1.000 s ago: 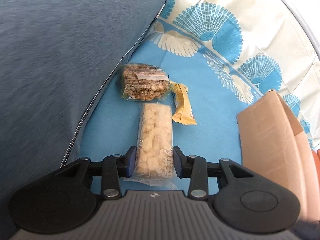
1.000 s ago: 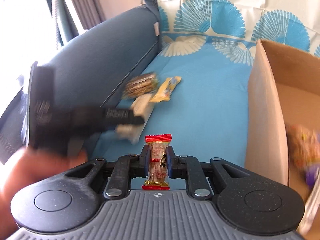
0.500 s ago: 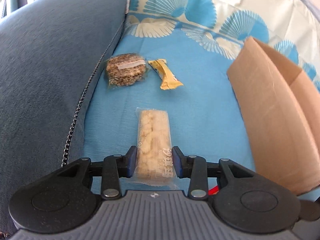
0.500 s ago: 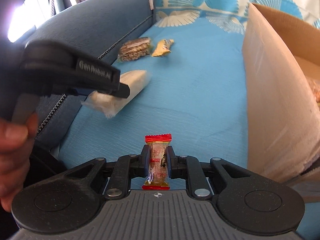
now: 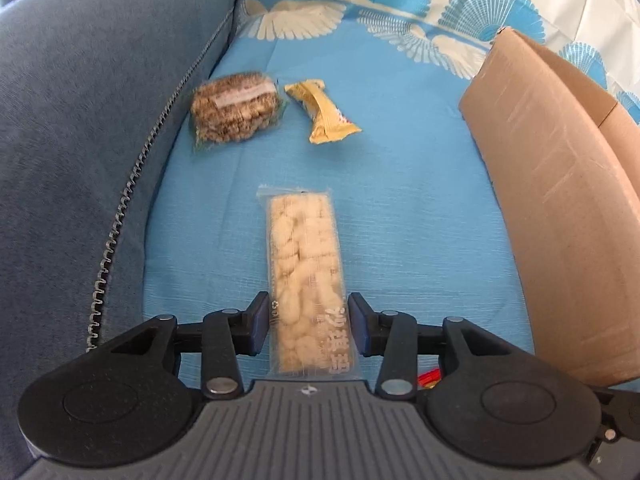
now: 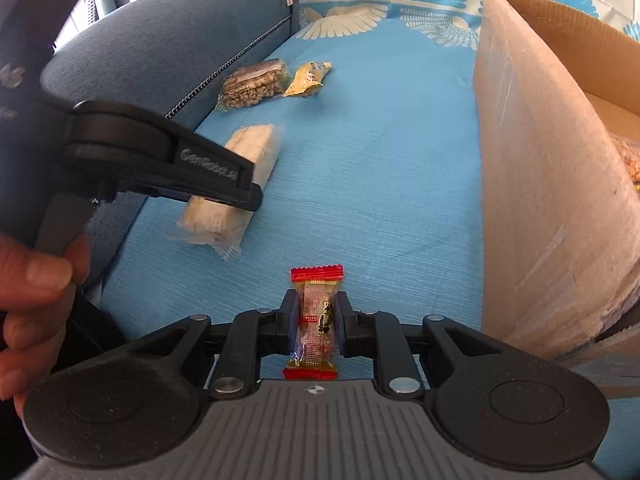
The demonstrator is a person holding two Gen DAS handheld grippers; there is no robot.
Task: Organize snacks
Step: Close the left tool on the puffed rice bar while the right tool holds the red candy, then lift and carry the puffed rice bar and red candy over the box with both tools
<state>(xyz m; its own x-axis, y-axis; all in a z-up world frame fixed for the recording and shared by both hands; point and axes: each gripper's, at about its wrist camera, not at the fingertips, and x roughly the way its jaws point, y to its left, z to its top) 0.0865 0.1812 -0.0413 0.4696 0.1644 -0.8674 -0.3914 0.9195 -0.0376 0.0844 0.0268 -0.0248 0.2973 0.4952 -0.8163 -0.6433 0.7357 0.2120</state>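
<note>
Two hand-held grippers are working over a blue sofa cover, each with a packaged snack between its fingers.

Right gripper (image 6: 318, 326) is clamping a small red-ended clear candy wrapper (image 6: 316, 322) narrowly across its middle, probably so it hangs steady on the way to the brown cardboard box (image 6: 540, 184) just to its right. Left gripper (image 5: 307, 330) has just been opening its jaws; they are now standing slightly apart from the long clear-wrapped pale puffed-rice bar (image 5: 306, 276), which is lying between them on the blue sofa cover (image 5: 420, 208), seemingly being set down. Farther ahead, a round brown cereal cake in clear film (image 5: 234, 112) and a crumpled yellow wrapper bar (image 5: 320, 112) are waiting near the dark blue armrest (image 5: 80, 128).
</note>
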